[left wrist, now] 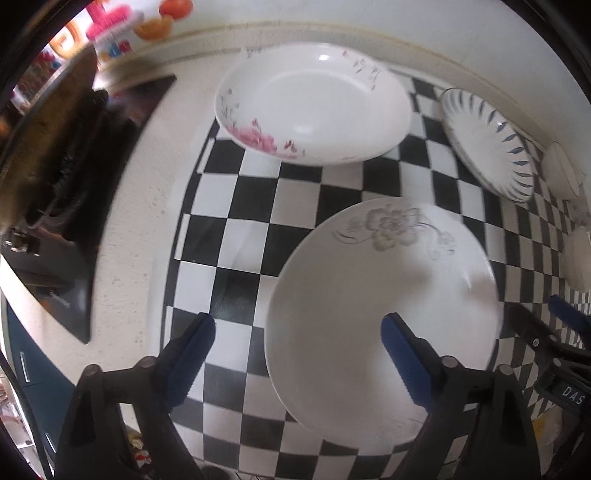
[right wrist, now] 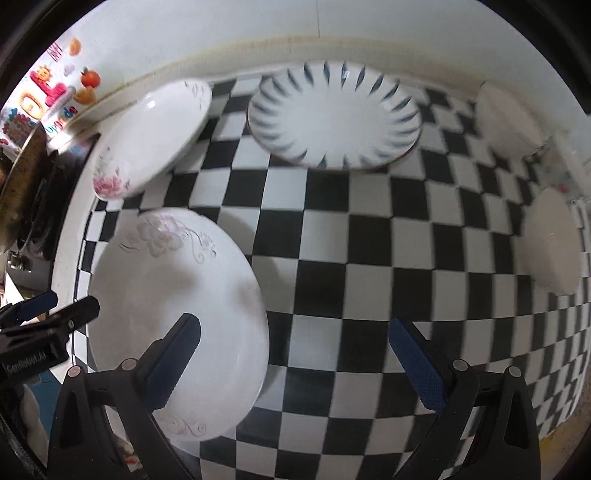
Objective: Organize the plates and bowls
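A white plate with a grey flower (left wrist: 384, 314) lies near on the checkered mat (left wrist: 236, 206); it also shows in the right wrist view (right wrist: 173, 310). My left gripper (left wrist: 299, 343) is open, its right finger over this plate. My right gripper (right wrist: 295, 343) is open and empty, its left finger over the plate's right part. A pink-flower plate (left wrist: 314, 103) (right wrist: 147, 140) lies at the back left. A blue-striped plate (left wrist: 487, 144) (right wrist: 332, 114) lies at the back. Two white bowls (right wrist: 509, 122) (right wrist: 550, 240) sit at the right.
A dark stove with a pan (left wrist: 51, 158) stands left of the mat. A white wall (right wrist: 258, 29) with fruit stickers (right wrist: 48, 88) runs behind. The counter's front edge is near. The right gripper shows at the left view's right edge (left wrist: 554, 332).
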Demonstrator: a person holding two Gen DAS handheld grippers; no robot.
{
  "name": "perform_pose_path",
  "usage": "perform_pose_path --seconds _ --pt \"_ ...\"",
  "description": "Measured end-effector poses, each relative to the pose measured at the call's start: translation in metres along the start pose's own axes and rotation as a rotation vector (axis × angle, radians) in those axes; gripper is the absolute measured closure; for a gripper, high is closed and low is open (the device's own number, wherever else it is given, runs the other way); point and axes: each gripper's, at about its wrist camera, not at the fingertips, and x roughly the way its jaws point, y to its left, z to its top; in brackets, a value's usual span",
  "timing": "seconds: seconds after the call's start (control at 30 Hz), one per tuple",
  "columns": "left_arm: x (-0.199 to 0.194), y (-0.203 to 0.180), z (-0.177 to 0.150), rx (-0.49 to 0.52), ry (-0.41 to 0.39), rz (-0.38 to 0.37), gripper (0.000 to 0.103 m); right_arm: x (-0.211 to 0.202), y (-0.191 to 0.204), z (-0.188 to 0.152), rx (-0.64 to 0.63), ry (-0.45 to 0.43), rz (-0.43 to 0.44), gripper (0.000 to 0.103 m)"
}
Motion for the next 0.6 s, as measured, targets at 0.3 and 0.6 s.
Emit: perform_pose_path --seconds 0.3,0.6 --pt "0.048 0.014 0.013 0.006 0.13 -0.077 0.024 0.046 -0.006 0.007 0.07 0.138 0.137 0.004" --pt "0.058 0.017 0.015 0.011 0.151 -0.128 0.047 0.059 0.009 0.009 0.026 0.185 0.216 0.013"
